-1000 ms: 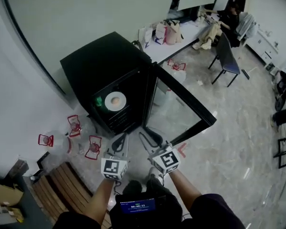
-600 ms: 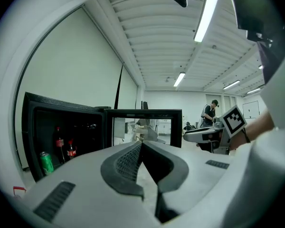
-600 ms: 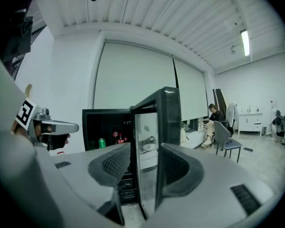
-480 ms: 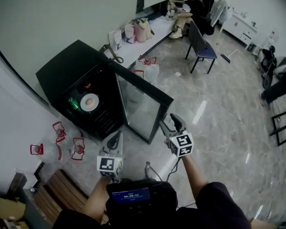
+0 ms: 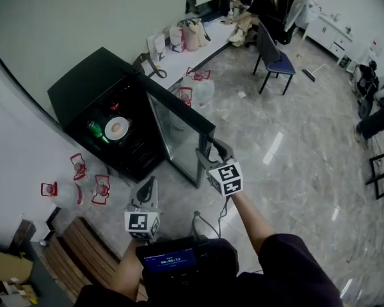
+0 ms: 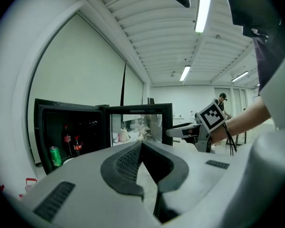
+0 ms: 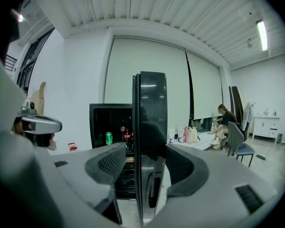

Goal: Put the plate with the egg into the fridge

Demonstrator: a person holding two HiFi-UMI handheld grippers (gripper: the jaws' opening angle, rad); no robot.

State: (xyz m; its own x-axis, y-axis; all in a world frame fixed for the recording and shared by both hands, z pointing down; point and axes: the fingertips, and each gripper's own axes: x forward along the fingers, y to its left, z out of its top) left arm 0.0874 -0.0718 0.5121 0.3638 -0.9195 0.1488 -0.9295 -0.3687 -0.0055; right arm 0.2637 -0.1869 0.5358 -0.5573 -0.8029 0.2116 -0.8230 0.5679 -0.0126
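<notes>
Black and boxy, the fridge [image 5: 89, 91] stands open in the upper left of the head view. The white round plate [image 5: 109, 133] with the pale egg [image 5: 117, 127] lies flat on a shelf inside, just beside a green can [image 5: 95, 130]. So the plate looks to be in place, and what is left is probably the door.

Lower centre, the left gripper [image 5: 148, 184] hangs well apart from the fridge. Its ribbed dark pads [image 6: 126, 163] meet at the tips with nothing between them.

To its right, the glass door [image 5: 179, 139] in its glossy black frame swings out toward the middle of the frame. The right gripper [image 5: 211, 152] is the nearer one. Its jaws have just been opening and now stand wide, one either side of the door's free edge [image 7: 149, 127]. That edge runs upright, straight up between the fingers [image 7: 109, 161], and I judge them not yet pressed on it. The plate lies beyond and left of this gripper, behind the door line.
</notes>
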